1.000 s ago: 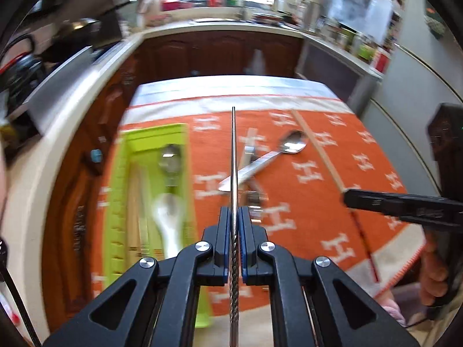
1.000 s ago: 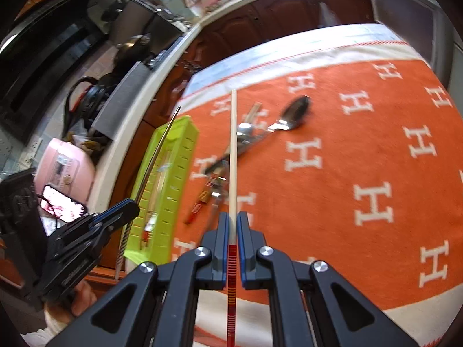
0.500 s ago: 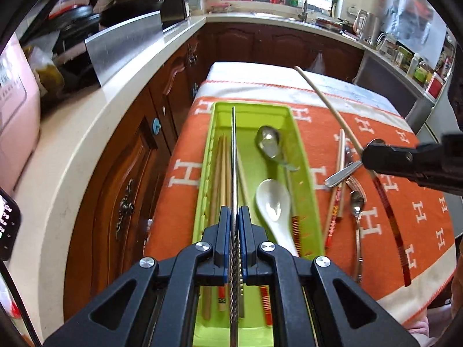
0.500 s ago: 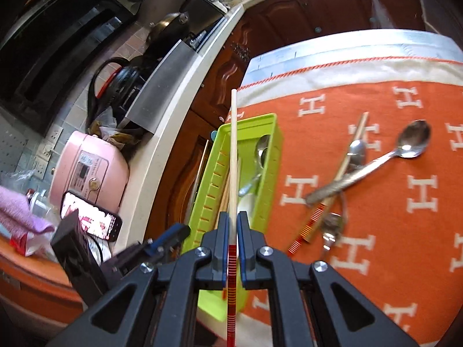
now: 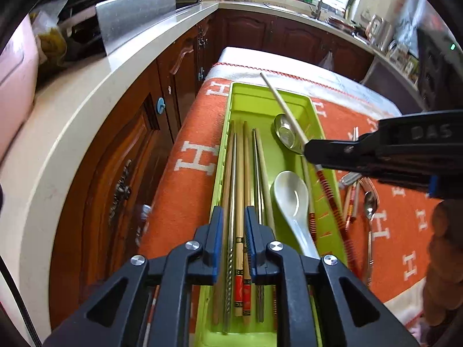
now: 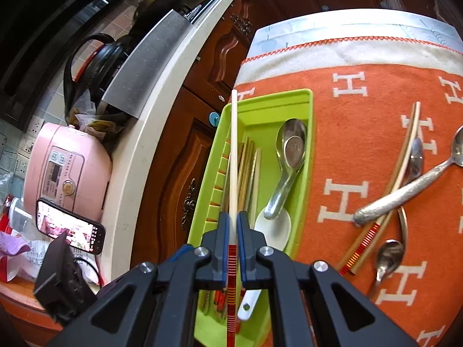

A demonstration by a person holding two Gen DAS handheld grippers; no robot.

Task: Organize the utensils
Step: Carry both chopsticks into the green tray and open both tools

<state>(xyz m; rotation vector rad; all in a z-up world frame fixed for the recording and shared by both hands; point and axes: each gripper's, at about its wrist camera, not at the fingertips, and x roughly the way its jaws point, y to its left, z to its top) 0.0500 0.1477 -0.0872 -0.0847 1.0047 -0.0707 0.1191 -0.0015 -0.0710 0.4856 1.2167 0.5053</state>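
Over the green tray, left gripper jaws are opening; a metal chopstick lies loose between them among others. Right gripper pinches a pale chopstick above the tray.

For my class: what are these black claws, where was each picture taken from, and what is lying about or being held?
No robot here: a person holds a two-finger gripper in each hand, with a camera on each looking along its fingers.

Left view: the left gripper is over the green tray. Its jaws are opening, and a metal chopstick lies between them among the other chopsticks in the tray.

Right view: the right gripper is shut on a pale chopstick with a red striped end, held above the tray.

The tray also holds a steel spoon and a white spoon. More spoons and chopsticks lie on the orange cloth.
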